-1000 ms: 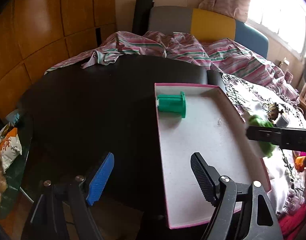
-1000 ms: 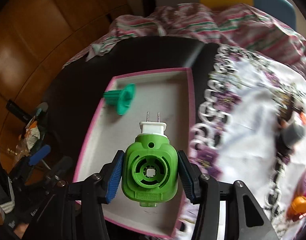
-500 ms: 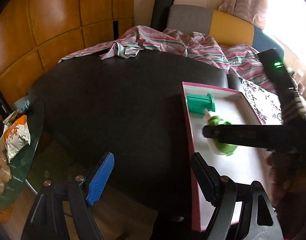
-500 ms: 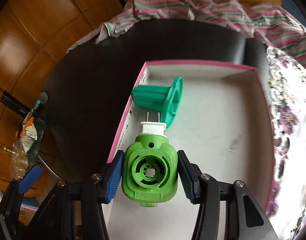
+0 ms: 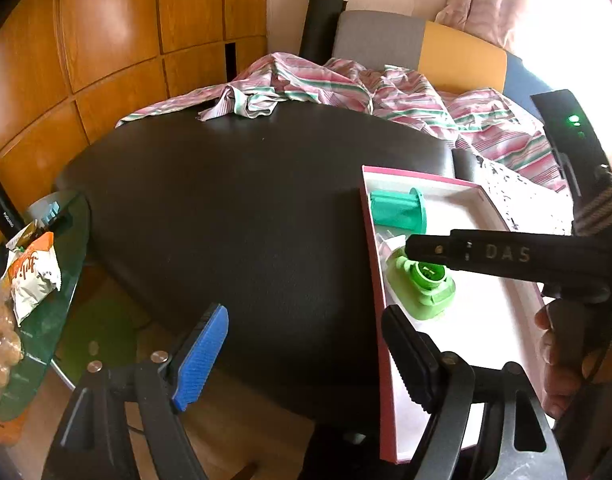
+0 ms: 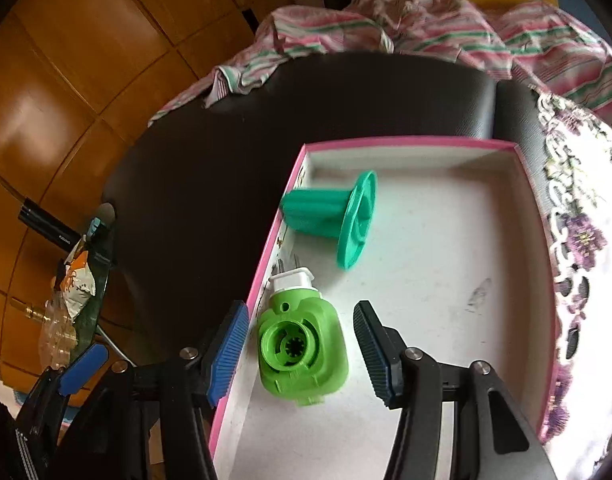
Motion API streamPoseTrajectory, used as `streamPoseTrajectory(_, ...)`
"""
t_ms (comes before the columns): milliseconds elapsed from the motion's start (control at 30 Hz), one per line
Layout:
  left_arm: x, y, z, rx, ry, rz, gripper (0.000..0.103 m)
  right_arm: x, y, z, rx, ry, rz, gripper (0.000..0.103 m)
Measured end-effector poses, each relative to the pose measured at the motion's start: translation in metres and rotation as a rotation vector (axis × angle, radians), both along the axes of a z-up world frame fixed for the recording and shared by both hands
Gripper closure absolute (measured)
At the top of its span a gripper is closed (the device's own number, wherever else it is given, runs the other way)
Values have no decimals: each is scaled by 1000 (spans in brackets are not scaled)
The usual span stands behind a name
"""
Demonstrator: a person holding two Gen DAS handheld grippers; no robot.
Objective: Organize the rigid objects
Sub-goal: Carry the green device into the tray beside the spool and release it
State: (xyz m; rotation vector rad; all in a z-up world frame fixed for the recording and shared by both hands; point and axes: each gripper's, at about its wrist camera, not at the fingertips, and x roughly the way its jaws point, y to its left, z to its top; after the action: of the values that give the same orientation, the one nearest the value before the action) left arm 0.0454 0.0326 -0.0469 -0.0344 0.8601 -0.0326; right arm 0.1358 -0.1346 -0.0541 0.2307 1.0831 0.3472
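Two green things are seen inside the pink-edged box (image 6: 517, 184), which is set on a dark round table (image 5: 234, 208). The light green plug (image 6: 302, 354) is lying on the white floor of the box, close to the left wall, with its white end and metal prongs pointed at that wall. The darker green spool (image 6: 333, 216) is laid on its side just beyond the plug, near the far left corner of the box.

The right gripper (image 6: 302, 350) is held over the plug. Its jaws are opening. A gap is seen between each pad and the plug, so the plug is between the jaws but is not squeezed by them.

The left gripper (image 5: 306, 354) is held wide open over the near edge of the table, and nothing is held in it. Its black finger is seen over the near left part of the box, and its blue finger is over the dark table.

A striped cloth (image 5: 345, 92) is bunched up at the far side of the table. A flowered cloth (image 6: 577, 240) is spread beside the right wall of the box. A snack bag (image 5: 32, 276) is lying on a glass shelf to the left.
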Motion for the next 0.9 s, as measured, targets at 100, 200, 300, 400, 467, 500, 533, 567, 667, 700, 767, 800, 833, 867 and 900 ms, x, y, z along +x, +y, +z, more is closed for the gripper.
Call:
streamPoseTrajectory(100, -3, -3, 4, 4, -11, -6, 23, -9, -7, 7, -19, -29, -5, 48)
streamPoseTrajectory(200, -5, -5, 7, 4, -16, -13, 23, -19, -12, 12, -37, -53, -14, 48)
streamPoseTrajectory(300, -6, -7, 9, 4, -21, -21, 23, -31, -15, 19, -70, -82, -15, 48)
streamPoseTrajectory(400, -8, -9, 11, 5, -24, -28, 23, -27, -10, 20, -99, -105, -17, 48)
streamPoseTrajectory(467, -10, -11, 13, 6, -27, -33, 23, -35, -14, 24, -116, -119, -21, 48)
streamPoseTrajectory(500, -10, -12, 13, 9, -29, -37, 23, -38, -15, 25, -118, -123, -22, 48)
streamPoseTrajectory(533, -11, -13, 14, 10, -29, -40, 23, -39, -15, 25, -120, -126, -20, 48)
streamPoseTrajectory(567, -12, -14, 15, 10, -30, -43, 23, -41, -16, 26, -125, -131, -19, 48)
streamPoseTrajectory(667, -13, -18, 17, 14, -36, -51, 23, -47, -20, 30, -142, -148, -25, 48)
streamPoseTrajectory(700, -13, -19, 18, 16, -36, -54, 23, -48, -21, 31, -144, -151, -28, 48)
streamPoseTrajectory(767, -14, -21, 19, 17, -37, -59, 23, -50, -24, 33, -152, -159, -34, 48)
streamPoseTrajectory(800, -14, -23, 19, 18, -38, -62, 23, -52, -26, 35, -158, -166, -37, 48)
streamPoseTrajectory(833, -14, -24, 20, 19, -39, -66, 23, -54, -27, 36, -162, -171, -39, 48)
streamPoseTrajectory(867, -15, -25, 20, 20, -39, -71, 23, -56, -29, 37, -166, -178, -41, 48)
streamPoseTrajectory(900, -15, -27, 20, 21, -40, -76, 23, -57, -31, 39, -170, -185, -43, 48)
